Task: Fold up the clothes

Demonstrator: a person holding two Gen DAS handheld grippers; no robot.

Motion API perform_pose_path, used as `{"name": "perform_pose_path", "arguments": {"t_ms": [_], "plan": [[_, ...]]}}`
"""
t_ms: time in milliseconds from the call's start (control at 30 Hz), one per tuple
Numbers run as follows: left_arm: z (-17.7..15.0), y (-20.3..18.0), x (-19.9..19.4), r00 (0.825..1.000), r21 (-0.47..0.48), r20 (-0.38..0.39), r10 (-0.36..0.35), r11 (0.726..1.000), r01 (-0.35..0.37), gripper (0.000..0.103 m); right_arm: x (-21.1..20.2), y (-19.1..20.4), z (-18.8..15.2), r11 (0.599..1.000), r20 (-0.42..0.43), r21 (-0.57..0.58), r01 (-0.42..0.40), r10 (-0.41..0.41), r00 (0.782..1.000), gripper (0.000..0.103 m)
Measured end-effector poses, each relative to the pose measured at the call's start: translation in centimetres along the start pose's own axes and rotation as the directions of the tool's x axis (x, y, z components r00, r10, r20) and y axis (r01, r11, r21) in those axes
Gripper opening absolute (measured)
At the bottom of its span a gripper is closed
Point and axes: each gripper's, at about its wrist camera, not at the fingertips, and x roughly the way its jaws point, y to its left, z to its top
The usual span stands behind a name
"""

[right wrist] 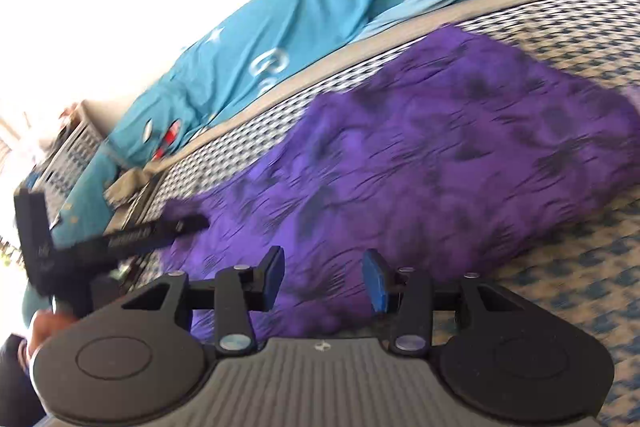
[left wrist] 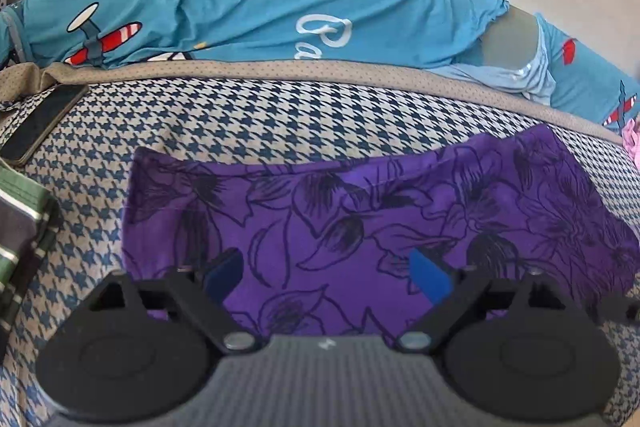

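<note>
One purple garment [left wrist: 360,211] with a dark outlined flower print lies flat and partly folded on the blue-and-white houndstooth bedcover [left wrist: 256,115], filling the middle and right of the left wrist view. The left gripper [left wrist: 326,275] hangs over its near edge, jaws wide, holding nothing. The right gripper [right wrist: 324,277], also spread and empty, sits above the cloth's lower edge. Two blue patterned pillows [left wrist: 224,3] line the top; one phone [left wrist: 40,123] lies at the left.
</note>
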Motion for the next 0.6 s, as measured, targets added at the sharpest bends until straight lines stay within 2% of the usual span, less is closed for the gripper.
{"name": "perform_pose_path", "arguments": {"t_ms": [267, 433, 600], "plan": [[-1.7, -3.2, 1.5, 0.997, 0.128, -0.072, -0.022, 0.991, 0.031, 0.090, -3.3, -8.1, 1.0, 0.968, 0.081, 0.236, 0.086, -0.108, 0.991, 0.047], [-3.3, -3.9, 1.7, 0.994, 0.179, -0.110, -0.018, 0.983, 0.038, 0.091, -3.5, -9.8, 0.9, 0.942, 0.090, 0.304, 0.144, -0.179, 0.980, 0.048], [-5.0, -3.4, 0.8, 0.995, 0.208, -0.095, -0.021, 0.977, 0.041, 0.095, -3.2, -12.3, 0.5, 0.881, 0.074, 0.459, 0.111, -0.162, 0.984, 0.048]]}}
